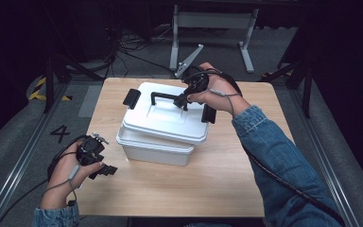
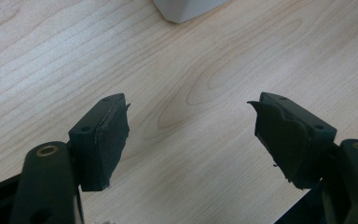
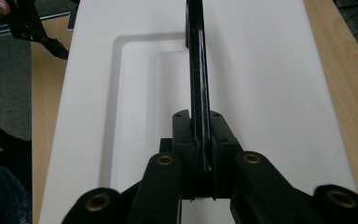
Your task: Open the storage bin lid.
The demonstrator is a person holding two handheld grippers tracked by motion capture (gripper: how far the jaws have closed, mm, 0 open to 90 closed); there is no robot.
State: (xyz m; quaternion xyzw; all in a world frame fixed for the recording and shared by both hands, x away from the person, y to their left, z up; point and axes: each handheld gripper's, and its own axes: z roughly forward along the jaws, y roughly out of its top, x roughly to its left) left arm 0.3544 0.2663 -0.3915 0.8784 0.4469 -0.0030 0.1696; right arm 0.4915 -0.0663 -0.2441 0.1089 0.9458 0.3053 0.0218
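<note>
**Lid handle pinched by right tool, left tool spread over bare wood**

Nearest the person, the left tool is held low over the front left part of the counter, a pale wood-grain slab with rounded corners. In the left gripper view its jaws are seen spread wide apart, their black pads ragged at the edges, with nothing between them and only the grained wood below; a white corner of the box is seen just beyond.

At the middle of the counter stands the white plastic box, rectangular with rounded corners. Its lid, smooth and white with a shallow rectangular recess in the top, is seen skewed and offset from the box body beneath it. Black latches hang at the lid's ends.

Farther back, the right tool is pressed together on the black handle of the lid. In the right gripper view the thin, glossy black bar is clamped between the two jaws, running away over the recess.
</note>
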